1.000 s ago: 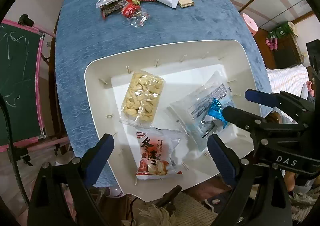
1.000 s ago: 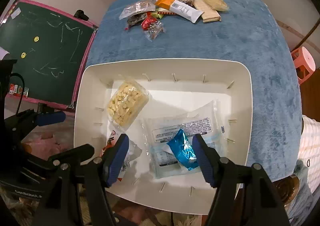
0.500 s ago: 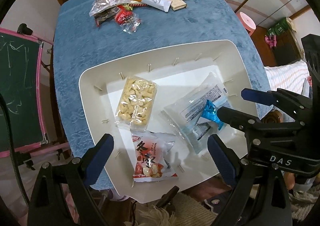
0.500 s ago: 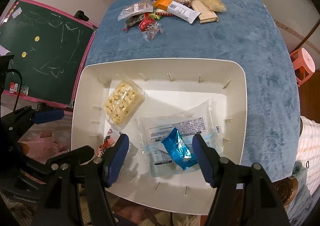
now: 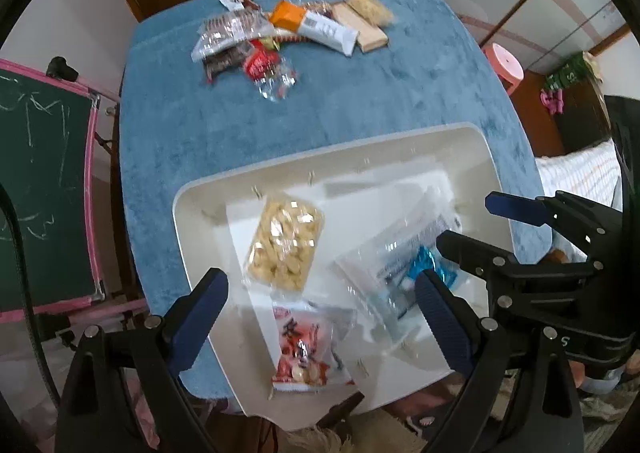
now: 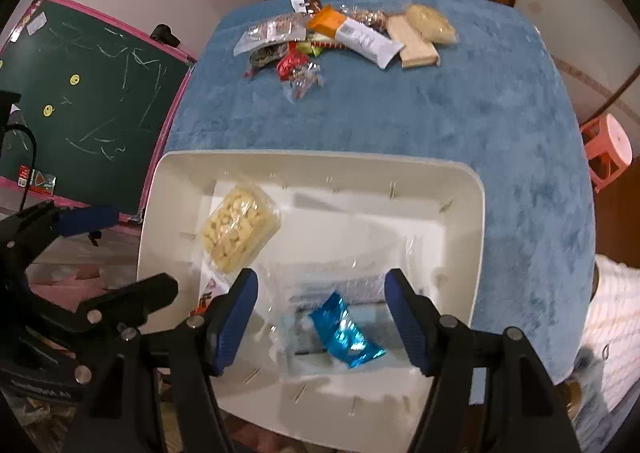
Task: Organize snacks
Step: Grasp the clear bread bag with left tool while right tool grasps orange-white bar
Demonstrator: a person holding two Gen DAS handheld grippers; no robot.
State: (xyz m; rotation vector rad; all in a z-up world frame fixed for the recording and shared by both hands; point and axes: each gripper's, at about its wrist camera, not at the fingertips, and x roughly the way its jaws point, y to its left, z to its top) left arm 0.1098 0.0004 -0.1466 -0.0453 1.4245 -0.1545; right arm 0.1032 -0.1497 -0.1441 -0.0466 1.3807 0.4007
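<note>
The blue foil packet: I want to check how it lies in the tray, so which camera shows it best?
The right wrist view: the blue foil packet shows whole, lying on a clear bag between the open fingers. In the left wrist view the blue foil packet is blurred and partly hidden by both grippers' fingers.

You can make out a white "S" on the right gripper (image 5: 472, 229) body; print on the red pouch (image 5: 306, 349) is too blurred to read.
</note>
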